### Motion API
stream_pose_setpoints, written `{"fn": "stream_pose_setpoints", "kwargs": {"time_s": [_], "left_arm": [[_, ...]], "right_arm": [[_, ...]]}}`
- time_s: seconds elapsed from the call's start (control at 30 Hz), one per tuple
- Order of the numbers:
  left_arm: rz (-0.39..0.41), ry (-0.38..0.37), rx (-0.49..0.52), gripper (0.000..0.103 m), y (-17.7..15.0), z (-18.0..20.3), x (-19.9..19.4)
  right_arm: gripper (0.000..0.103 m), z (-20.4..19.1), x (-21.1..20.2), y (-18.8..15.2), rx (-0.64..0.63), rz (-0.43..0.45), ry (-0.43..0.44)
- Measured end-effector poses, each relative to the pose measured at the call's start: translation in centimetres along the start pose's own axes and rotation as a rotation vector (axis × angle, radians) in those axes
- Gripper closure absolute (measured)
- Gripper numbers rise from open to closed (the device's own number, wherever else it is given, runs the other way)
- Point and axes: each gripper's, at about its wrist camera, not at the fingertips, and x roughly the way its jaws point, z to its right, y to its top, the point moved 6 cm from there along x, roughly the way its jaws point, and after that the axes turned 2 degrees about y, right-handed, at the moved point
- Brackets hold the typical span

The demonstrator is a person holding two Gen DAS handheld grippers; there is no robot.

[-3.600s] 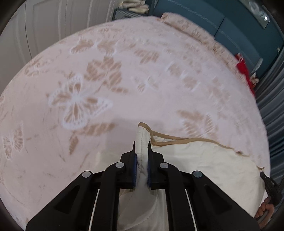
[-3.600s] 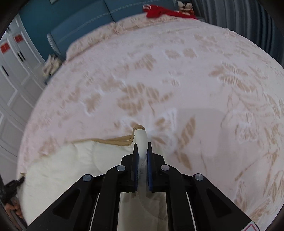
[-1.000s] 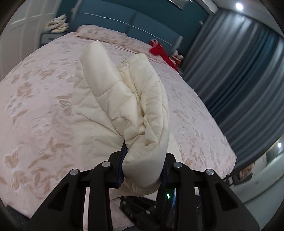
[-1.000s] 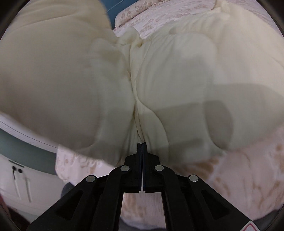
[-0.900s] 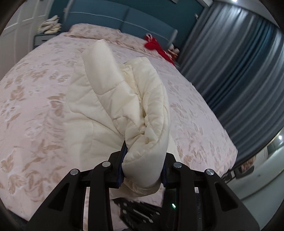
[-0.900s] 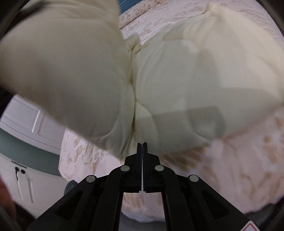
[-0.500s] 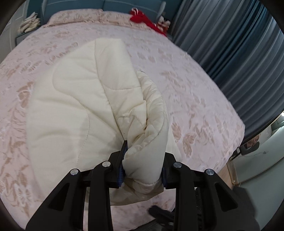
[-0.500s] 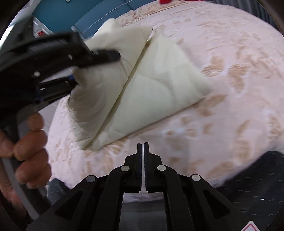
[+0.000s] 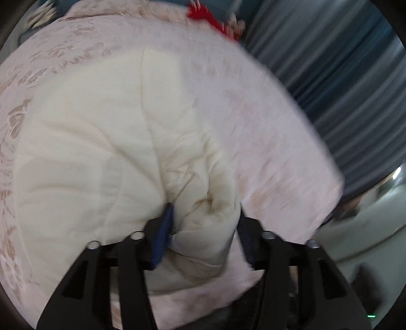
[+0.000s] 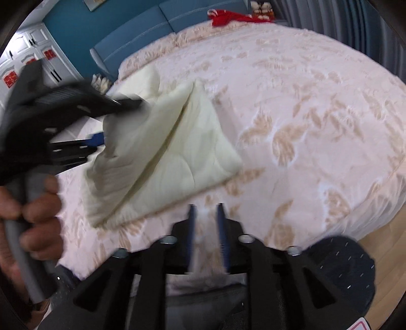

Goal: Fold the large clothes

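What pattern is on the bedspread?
Pale pink bedspread with tan leaf and butterfly motifs; clearest in the right wrist view.

Your left wrist view sits close over the cream garment (image 9: pixel 101 157), facing the headboard. Your right wrist view looks from the bed's (image 10: pixel 317 106) foot edge, farther back. Both share garment and bed.

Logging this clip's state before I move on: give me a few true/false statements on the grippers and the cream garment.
1. The left gripper is clamped on a bunched part of the cream quilted garment. True.
2. The right gripper also holds the garment. False: its jaws are apart with nothing between them.
3. The garment lies on a bare wooden table. False: it lies on a pink floral bedspread.
4. A red item sits near the blue headboard. True.
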Motion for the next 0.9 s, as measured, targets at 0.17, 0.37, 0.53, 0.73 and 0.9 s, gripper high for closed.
{"fn": "stream_pose_setpoints", "kwargs": {"time_s": [0.17,0.37,0.53,0.73,0.9], "left_arm": [[0.238,-0.092,-0.056,0.037,4.9,-0.3,-9.1],[0.287,0.081,-0.104,0.038,9.4,-5.5,-11.2],[0.234,0.159,-0.085,0.043,11.3,-7.6,-9.3],[0.159,0.193,0.023,0.047,11.7,-5.8,-5.4],[0.071,0.194,0.092,0.063,11.5,-3.9,-0.3]], "right_arm": [[0.042,-3.8,-1.2,3.9,-0.063,0.092,0.062],[0.033,-9.1,0.9,8.2,-0.179,0.13,0.062],[0.049,-8.4,5.7,8.7,-0.178,-0.002,0.051],[0.095,-5.0,4.4,8.6,-0.068,-0.014,0.162],[0.099,-1.4,3.7,7.7,0.004,0.012,0.114]]}}
